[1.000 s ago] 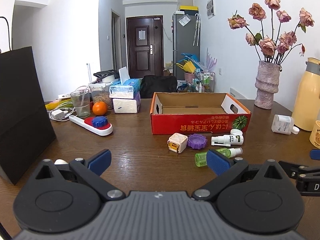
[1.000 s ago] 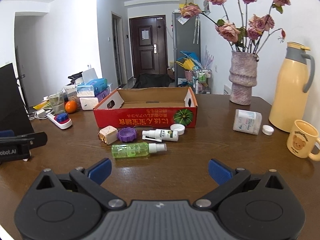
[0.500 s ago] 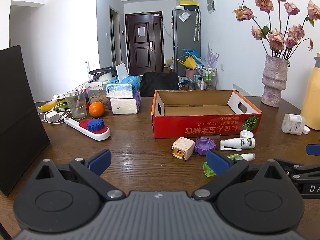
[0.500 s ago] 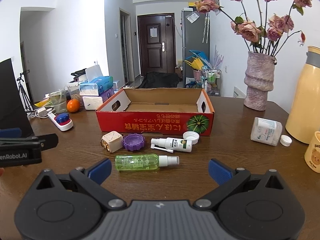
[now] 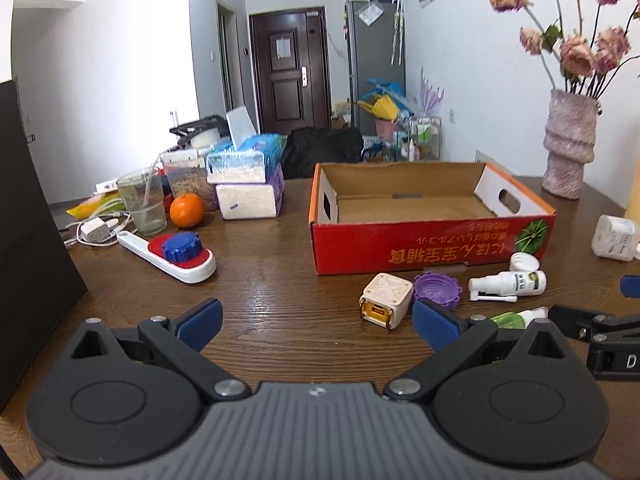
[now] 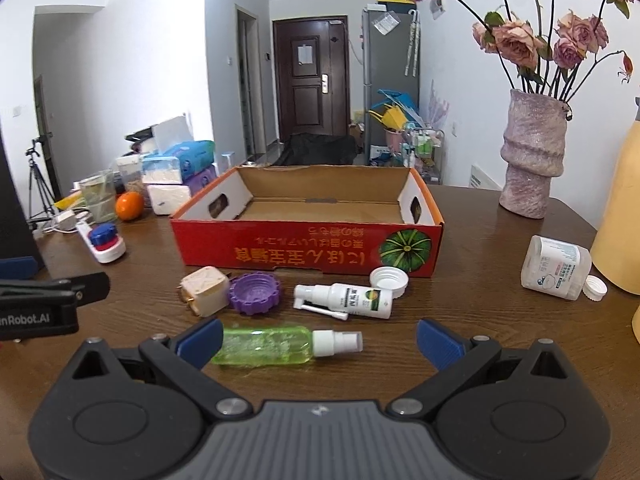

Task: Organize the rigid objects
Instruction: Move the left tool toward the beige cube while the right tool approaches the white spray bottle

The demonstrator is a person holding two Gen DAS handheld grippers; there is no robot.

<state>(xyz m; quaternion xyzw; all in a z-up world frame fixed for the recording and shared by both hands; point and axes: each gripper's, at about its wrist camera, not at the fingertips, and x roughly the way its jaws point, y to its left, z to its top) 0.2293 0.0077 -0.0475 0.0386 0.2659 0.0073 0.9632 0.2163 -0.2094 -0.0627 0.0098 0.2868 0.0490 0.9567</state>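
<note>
An empty red cardboard box (image 6: pixel 308 254) (image 5: pixel 432 252) stands mid-table. Before it lie a cream cube plug (image 6: pixel 204 290) (image 5: pixel 386 300), a purple lid (image 6: pixel 255 293) (image 5: pixel 437 291), a white spray bottle (image 6: pixel 348 300) (image 5: pixel 508 285), a white cap (image 6: pixel 389 279) and a green spray bottle (image 6: pixel 276 346). My right gripper (image 6: pixel 318 336) is open, its fingers either side of the green bottle, apart from it. My left gripper (image 5: pixel 316 320) is open over bare wood, left of the cube. A white pill bottle (image 6: pixel 556 268) lies on its side at right.
Left side holds a white-and-red holder with a blue cap (image 5: pixel 176 256), an orange (image 5: pixel 187 210), a glass (image 5: pixel 144 204), tissue packs (image 5: pixel 248 188) and a black bag (image 5: pixel 32 240). A vase (image 6: pixel 532 156) and yellow thermos (image 6: pixel 620 216) stand right.
Both grippers have moved forward toward the objects and the box. The green bottle now lies between the right gripper's fingertips. Both stay open.
</note>
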